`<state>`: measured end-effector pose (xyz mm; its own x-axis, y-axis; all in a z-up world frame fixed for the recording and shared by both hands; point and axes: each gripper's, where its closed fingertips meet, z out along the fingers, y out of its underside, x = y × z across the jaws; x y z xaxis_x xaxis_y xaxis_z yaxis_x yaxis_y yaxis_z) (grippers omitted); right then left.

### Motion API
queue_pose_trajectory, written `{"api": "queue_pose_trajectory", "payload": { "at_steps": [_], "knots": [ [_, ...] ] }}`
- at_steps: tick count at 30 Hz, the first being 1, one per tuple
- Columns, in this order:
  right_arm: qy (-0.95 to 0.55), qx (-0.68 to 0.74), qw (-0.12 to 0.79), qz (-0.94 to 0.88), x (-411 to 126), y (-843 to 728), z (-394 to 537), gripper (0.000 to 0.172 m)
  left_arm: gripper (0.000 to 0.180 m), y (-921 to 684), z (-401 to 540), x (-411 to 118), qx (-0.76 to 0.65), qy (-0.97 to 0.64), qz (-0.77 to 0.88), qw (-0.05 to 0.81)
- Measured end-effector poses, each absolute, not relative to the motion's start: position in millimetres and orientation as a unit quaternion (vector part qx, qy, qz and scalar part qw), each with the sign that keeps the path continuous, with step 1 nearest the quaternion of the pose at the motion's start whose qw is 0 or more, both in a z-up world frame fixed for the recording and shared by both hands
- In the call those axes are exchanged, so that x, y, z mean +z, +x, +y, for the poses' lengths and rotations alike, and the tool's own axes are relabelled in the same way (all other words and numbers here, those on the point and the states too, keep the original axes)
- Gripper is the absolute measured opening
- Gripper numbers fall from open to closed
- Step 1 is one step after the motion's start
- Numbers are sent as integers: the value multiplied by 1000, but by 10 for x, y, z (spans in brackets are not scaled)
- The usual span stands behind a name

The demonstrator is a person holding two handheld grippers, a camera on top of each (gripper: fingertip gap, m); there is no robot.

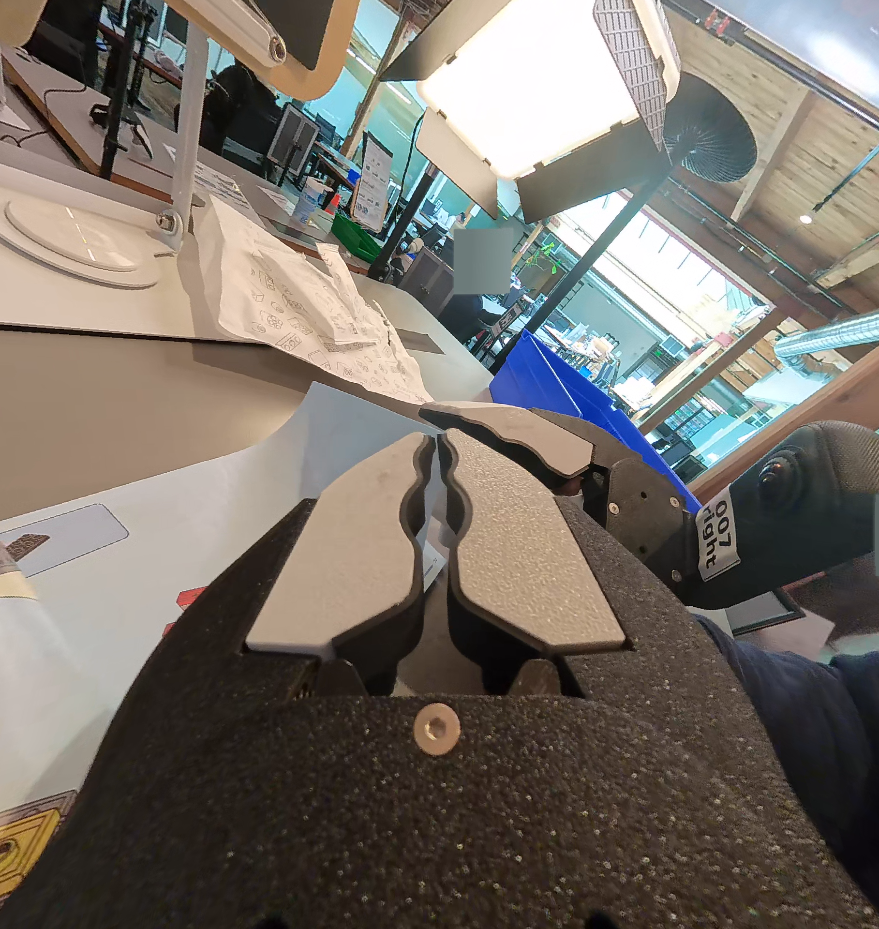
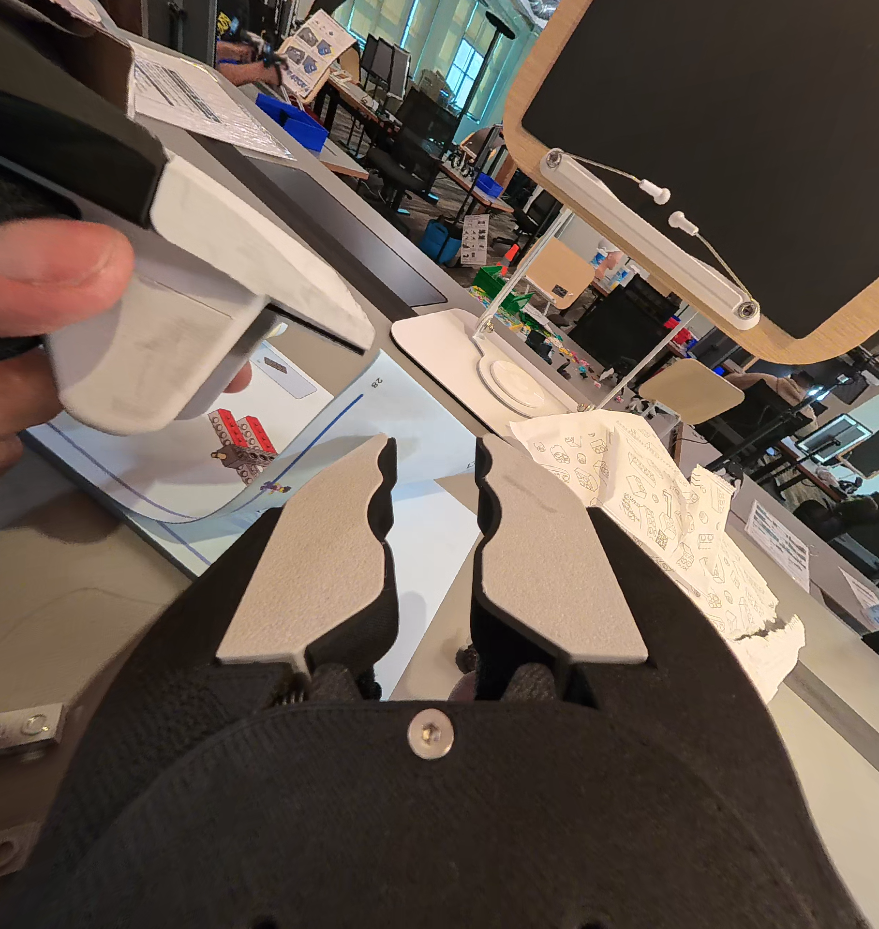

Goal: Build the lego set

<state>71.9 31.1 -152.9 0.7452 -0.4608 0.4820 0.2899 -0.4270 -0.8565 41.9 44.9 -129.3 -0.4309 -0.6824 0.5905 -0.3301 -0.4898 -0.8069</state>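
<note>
My left gripper (image 1: pixel 435 442) is shut on the raised edge of a light-blue page (image 1: pixel 326 452) of an open instruction booklet, and the page curls up from the table. In the right wrist view the booklet (image 2: pixel 417 417) lies open with a picture of red and grey bricks. A hand holds the left gripper's white body (image 2: pixel 201 281) above it. My right gripper (image 2: pixel 434 452) is open and empty, low over the booklet's near corner. Its finger (image 1: pixel 517 437) shows just behind my left fingertips.
A torn white paper bag printed with brick drawings (image 1: pixel 286 296) (image 2: pixel 653 492) lies on the grey table beyond the booklet. A white stand base (image 1: pixel 75 236) (image 2: pixel 477 362) sits farther back. A blue bin (image 1: pixel 568 387) stands at the table's edge. A bright lamp panel (image 1: pixel 538 85) hangs overhead. About 4 cm separates my left fingertips from my right.
</note>
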Motion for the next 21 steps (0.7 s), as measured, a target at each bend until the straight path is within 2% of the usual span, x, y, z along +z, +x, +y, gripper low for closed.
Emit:
{"api": "queue_pose_trajectory", "payload": {
  "at_steps": [21],
  "knots": [
    [-765, -352, 537, 55, -1514, 709, 307, 30, 4, 406, 382, -1315, -687, -505, 507, 131]
  ]
}}
